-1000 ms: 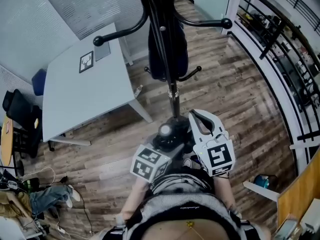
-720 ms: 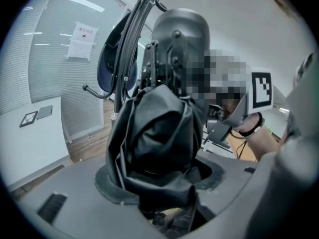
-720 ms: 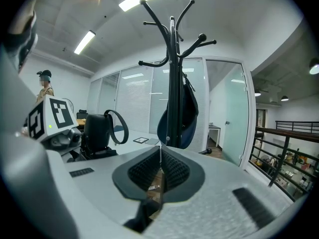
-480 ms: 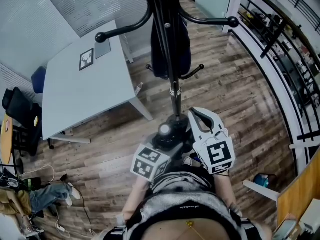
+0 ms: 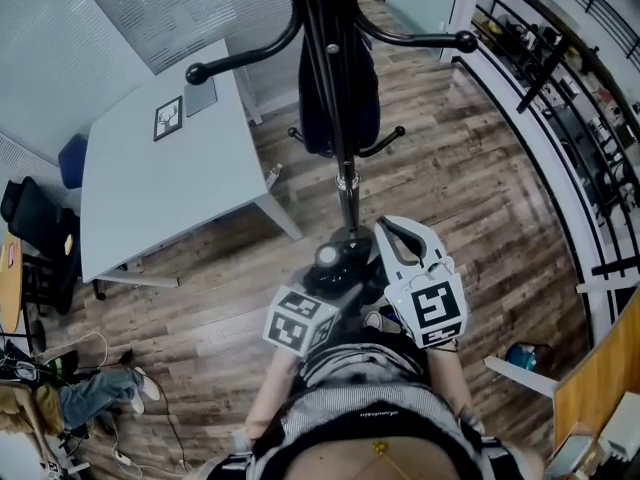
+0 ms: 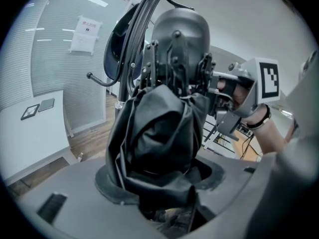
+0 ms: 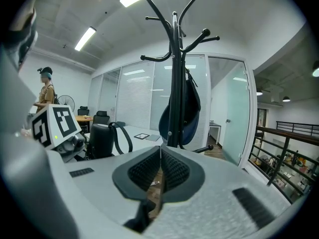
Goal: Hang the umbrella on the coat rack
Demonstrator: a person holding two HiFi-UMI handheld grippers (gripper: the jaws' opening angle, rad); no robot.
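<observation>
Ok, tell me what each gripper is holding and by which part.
Left gripper grips the folded umbrella around its bunched canopy; right gripper is shut, apparently empty.

text: none legible | paper notice (image 6: 85,34) on far glass wall: print too small | marker cubes (image 5: 430,308): square patterns only

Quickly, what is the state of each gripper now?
Left gripper: closed on the folded black umbrella.
Right gripper: closed, nothing between its jaws.
</observation>
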